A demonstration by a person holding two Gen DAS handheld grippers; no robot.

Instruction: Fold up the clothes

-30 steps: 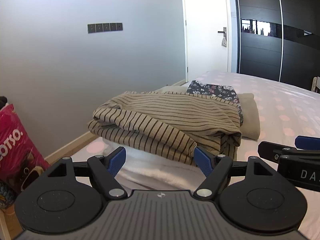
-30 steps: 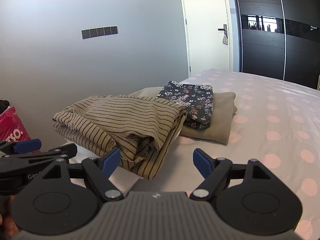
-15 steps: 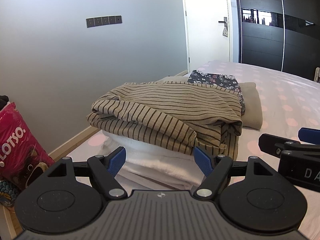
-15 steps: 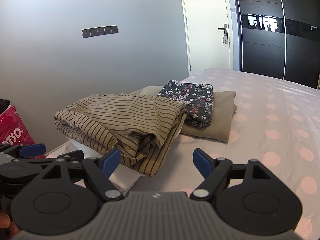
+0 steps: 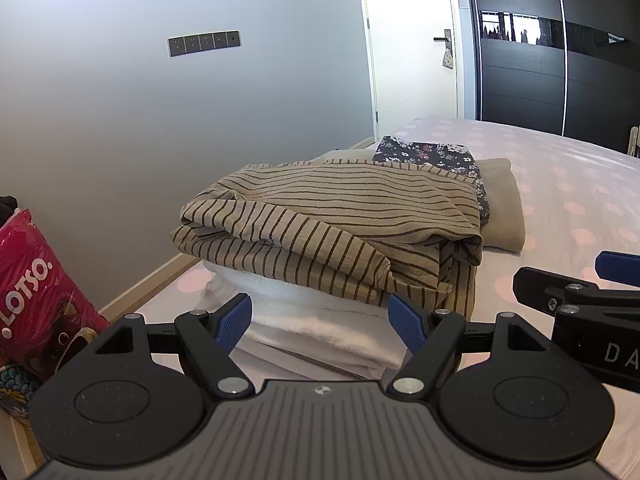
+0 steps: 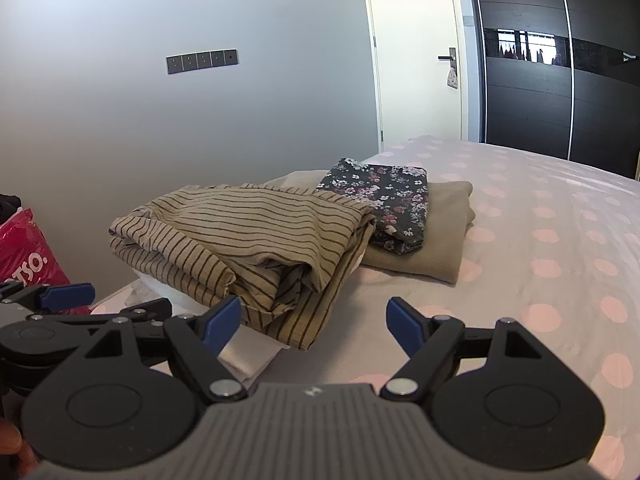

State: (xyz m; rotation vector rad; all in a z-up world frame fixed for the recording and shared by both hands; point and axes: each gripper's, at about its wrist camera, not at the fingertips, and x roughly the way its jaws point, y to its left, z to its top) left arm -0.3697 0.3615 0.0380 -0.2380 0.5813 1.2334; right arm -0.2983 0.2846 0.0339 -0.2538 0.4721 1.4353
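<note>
At your far left a pink bag (image 5: 36,280) stands on the floor by the wall. Your left gripper (image 5: 320,322) hovers low in front of the pile, its 2 blue fingers spread apart with nothing between them. Just ahead, the striped garment (image 5: 332,224) lies folded on top of white folded cloth (image 5: 320,320) at the bed (image 6: 560,240) edge. Beyond it, touching, a floral garment (image 6: 384,200) sits on a folded beige garment (image 6: 432,240). Your right gripper (image 6: 314,322) is also parted and empty, just beside the striped garment's right corner, above the dotted sheet.
</note>
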